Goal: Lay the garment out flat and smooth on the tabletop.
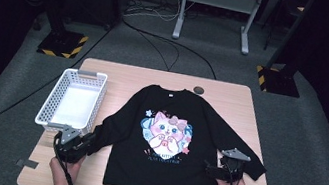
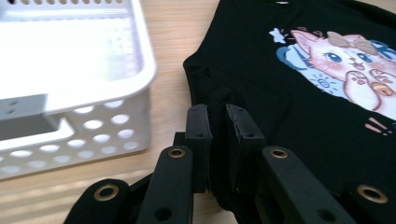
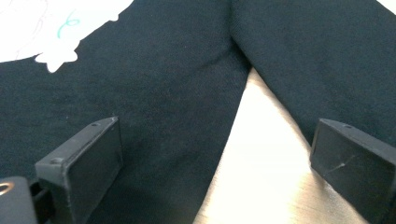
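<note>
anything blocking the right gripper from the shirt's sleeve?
Nothing visible. The right gripper sits open at the shirt, one jaw over the body, the other by the sleeve, bare table between. The left gripper is already shut on the other sleeve.

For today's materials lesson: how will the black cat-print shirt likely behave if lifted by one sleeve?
The shirt lies flat and thin, so it would probably hang limp. The left gripper pinches a raised sleeve fold, suggesting soft, pliable cloth. It is unlikely to roll or break.
</note>
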`<state>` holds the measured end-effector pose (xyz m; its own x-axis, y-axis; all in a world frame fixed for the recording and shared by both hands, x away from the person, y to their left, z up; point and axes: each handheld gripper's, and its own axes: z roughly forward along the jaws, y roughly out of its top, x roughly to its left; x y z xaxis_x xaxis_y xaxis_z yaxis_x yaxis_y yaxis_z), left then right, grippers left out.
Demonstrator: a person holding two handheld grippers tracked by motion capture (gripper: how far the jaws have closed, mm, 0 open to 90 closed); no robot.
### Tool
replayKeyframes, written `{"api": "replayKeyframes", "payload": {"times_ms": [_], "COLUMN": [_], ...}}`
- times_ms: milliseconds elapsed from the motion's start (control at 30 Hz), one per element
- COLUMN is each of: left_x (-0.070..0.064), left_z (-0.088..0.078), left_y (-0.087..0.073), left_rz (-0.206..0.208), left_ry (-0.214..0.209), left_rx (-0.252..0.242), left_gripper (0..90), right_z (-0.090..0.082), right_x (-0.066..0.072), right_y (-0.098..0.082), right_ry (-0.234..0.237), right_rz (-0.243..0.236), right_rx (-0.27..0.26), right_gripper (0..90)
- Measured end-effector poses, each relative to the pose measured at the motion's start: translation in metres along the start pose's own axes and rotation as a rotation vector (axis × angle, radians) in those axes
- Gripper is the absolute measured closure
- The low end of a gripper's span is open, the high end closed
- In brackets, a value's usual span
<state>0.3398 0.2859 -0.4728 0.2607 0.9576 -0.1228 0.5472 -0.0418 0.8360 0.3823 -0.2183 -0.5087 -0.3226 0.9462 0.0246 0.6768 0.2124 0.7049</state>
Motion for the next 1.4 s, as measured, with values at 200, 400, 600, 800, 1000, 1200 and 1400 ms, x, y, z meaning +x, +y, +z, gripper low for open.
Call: {"api": "replayKeyframes", "payload": {"times_ms": [200,400,600,800,1000,1200,1400], "left_x": [0.010,0.018,0.020,0.024,0.028,0.037,0.048], "left_z": [-0.001,0.000,0.002,0.006,0.010,0.010,0.006], "left_y": [-0.005,-0.009,-0.013,-0.017,-0.023,-0.025,-0.025], "left_rz": [-0.005,-0.014,0.012,0.028,0.046,0.003,-0.052], "left_ry": [0.020,0.037,0.085,0.119,0.157,0.149,0.137], "left_rx": [0.015,0.034,0.052,0.082,0.105,0.099,0.091], "left_gripper": [79.8,79.7,79.5,78.8,78.2,76.0,72.3], "right_z": [0.000,0.000,0.000,0.000,0.000,-0.002,-0.005], "right_x": [0.000,0.000,0.000,0.000,0.000,-0.001,-0.004], "right_y": [0.000,0.000,0.000,0.000,0.000,-0.001,-0.003], "right_ry": [0.000,0.000,0.000,0.000,-0.003,-0.006,-0.008], "right_rz": [0.001,0.000,0.001,0.001,0.002,0.004,0.005], "right_rx": [0.000,0.000,0.000,0.000,0.004,0.009,0.009], "right_gripper": [2.1,2.2,2.2,2.2,2.1,2.2,2.2]}}
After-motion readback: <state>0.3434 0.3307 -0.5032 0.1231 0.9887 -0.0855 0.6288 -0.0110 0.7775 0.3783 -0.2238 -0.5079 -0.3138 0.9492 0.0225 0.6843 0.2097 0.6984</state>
